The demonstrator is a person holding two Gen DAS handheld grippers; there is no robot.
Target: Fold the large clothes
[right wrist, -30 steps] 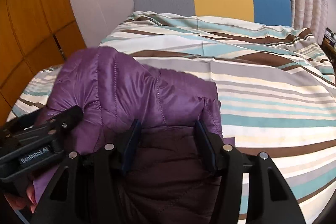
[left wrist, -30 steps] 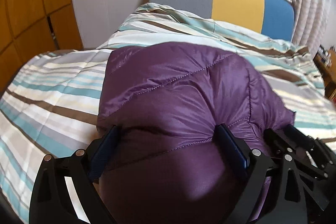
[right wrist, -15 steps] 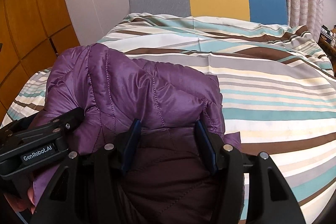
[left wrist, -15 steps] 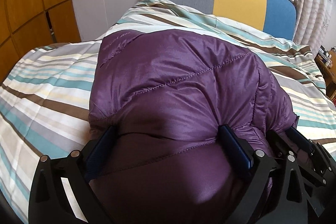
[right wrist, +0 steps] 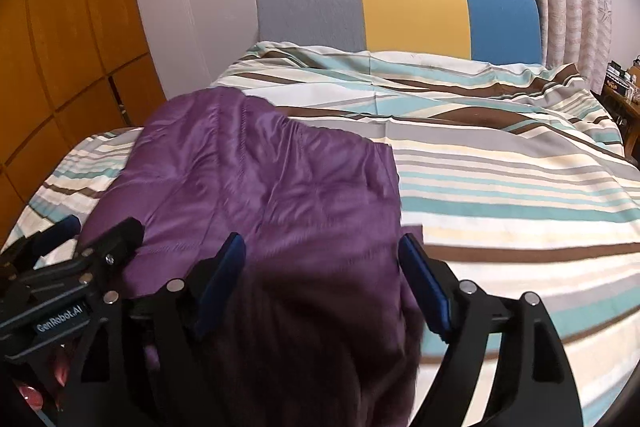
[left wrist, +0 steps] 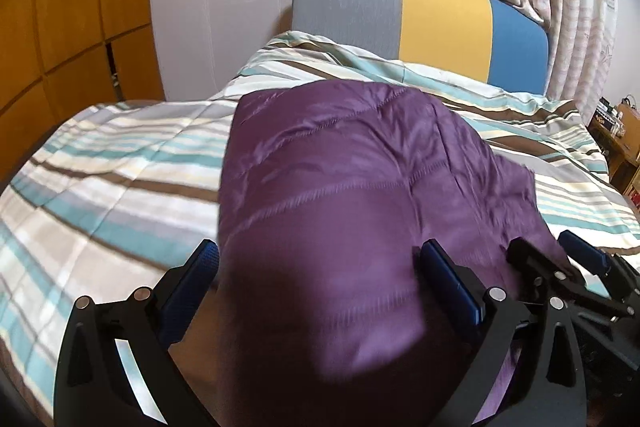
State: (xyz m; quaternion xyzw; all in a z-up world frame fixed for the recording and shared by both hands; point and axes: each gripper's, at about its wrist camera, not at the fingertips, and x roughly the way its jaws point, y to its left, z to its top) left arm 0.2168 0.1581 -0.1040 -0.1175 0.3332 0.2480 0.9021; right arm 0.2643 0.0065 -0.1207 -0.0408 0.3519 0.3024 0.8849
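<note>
Flatter than a second ago, the purple quilted jacket lies on the striped bedspread between both spread claws, left gripper wide apart, right gripper opening, neither pinching fabric.

A bed covered by a striped quilt in white, teal, grey and brown bands fills both views, its surface lightly wrinkled toward twelve o'clock. At that far end stands an upholstered headboard in three vertical panels: grey, yellow, blue. Directly on the quilt lies a purple quilted puffer jacket, shiny and stitched in channels, folded into a thick bundle. In the right wrist view it sits from nine to six o'clock, leaving the striped cover bare from one to four o'clock.
</note>
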